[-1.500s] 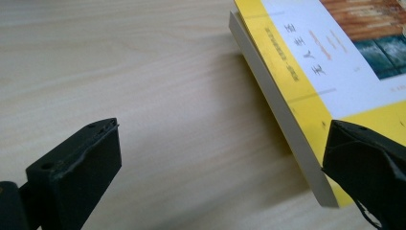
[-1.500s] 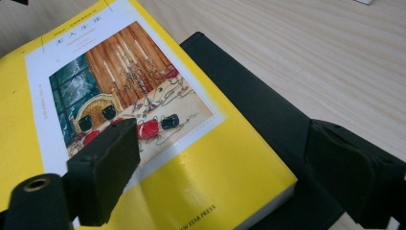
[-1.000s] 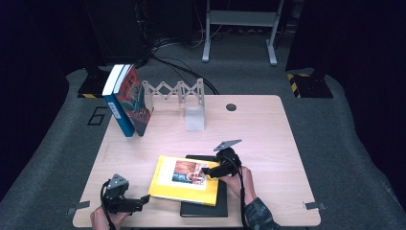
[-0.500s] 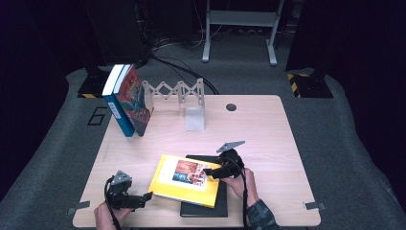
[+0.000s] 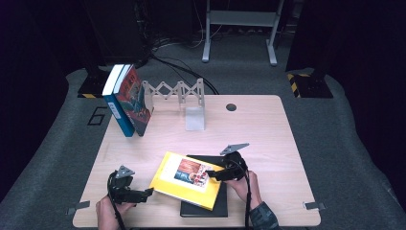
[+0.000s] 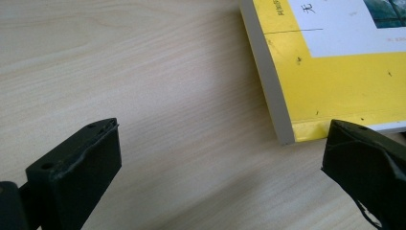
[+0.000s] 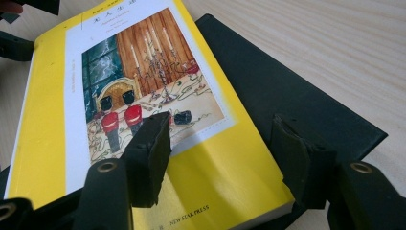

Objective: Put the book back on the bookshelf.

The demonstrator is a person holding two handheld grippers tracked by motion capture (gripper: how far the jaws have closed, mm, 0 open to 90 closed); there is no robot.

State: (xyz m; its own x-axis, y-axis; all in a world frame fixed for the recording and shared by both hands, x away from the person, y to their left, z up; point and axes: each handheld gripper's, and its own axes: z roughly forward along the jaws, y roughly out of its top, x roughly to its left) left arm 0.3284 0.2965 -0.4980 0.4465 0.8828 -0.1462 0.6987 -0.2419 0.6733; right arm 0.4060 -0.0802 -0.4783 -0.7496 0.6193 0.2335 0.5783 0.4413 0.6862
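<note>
Yellow book (image 5: 191, 179) lies askew on the black book (image 5: 218, 203) at the bench's (image 5: 268, 129) near edge, so we set our right claw (image 5: 211, 175), half-open and just closing, astride its corner while our left claw (image 5: 147, 192) waits wide beside it.

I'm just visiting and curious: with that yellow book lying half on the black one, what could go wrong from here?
The right gripper has been closing, with the yellow book's corner between its jaws but not yet pinched; gripped by so little, the book might slip or its cover bend. The book lies skewed on the black book, so lifting could drag that one along. The left gripper stands open beside the yellow book's other edge and might nudge it further askew.
</note>
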